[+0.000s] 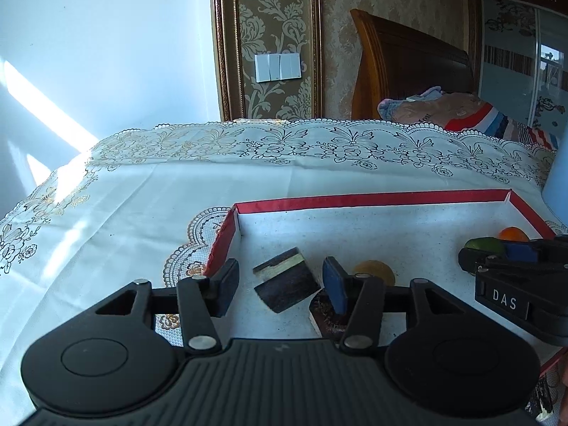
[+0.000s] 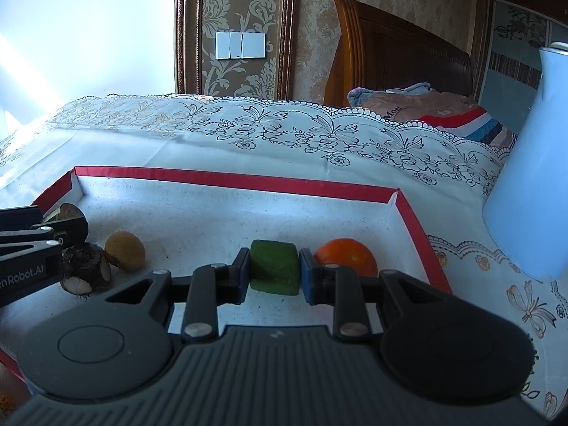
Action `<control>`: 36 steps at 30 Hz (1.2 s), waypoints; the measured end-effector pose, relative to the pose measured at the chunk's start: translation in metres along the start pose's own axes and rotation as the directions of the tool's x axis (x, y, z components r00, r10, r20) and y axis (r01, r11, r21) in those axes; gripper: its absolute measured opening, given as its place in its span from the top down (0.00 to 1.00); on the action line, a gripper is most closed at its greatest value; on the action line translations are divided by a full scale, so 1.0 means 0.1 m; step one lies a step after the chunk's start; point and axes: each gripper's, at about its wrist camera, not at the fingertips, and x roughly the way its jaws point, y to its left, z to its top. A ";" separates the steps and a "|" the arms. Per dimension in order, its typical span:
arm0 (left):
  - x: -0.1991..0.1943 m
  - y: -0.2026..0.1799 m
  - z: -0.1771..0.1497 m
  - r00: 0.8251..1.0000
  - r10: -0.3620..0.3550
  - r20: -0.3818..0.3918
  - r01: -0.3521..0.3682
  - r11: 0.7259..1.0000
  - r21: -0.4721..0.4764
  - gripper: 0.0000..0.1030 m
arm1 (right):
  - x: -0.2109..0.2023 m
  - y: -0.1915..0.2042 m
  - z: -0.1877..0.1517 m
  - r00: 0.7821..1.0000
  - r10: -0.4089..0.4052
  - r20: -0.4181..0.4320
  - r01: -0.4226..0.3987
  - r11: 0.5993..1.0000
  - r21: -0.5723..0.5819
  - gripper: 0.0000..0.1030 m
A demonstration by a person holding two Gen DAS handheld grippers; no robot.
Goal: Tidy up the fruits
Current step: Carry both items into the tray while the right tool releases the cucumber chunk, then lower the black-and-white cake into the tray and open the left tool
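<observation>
A red-rimmed white tray (image 1: 372, 199) lies on the lace tablecloth; it also shows in the right wrist view (image 2: 230, 179). My left gripper (image 1: 282, 285) is open around a dark cut fruit piece (image 1: 287, 285) on the tray floor. A rough dark round fruit (image 1: 325, 314) and a tan round fruit (image 1: 376, 271) lie just right of it. My right gripper (image 2: 273, 273) is shut on a green block-shaped fruit (image 2: 273, 266). An orange fruit (image 2: 346, 255) lies right behind its right finger. The tan fruit (image 2: 125, 250) and the dark fruit (image 2: 85, 264) lie at the left.
A pale blue jug (image 2: 532, 184) stands on the tablecloth (image 2: 284, 142) right of the tray. Beyond the table's far edge are a wooden headboard (image 2: 401, 56), bedding and a wall with light switches (image 2: 239, 45).
</observation>
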 end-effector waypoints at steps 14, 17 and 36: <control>0.01 -0.02 -0.03 0.999 0.031 0.027 -0.032 0.999 0.022 0.37 | 0.00 0.01 -0.04 1.000 0.000 -0.009 0.000 1.000 -0.001 0.48; -0.01 -0.03 -0.05 0.999 0.039 0.036 -0.040 0.999 0.030 0.35 | -0.02 0.03 -0.05 1.000 -0.013 -0.003 0.013 1.000 -0.007 0.31; -0.11 -0.05 -0.06 0.999 0.027 0.033 -0.029 0.998 0.064 0.23 | -0.24 0.02 -0.08 0.996 -0.078 0.032 0.079 0.997 -0.018 0.02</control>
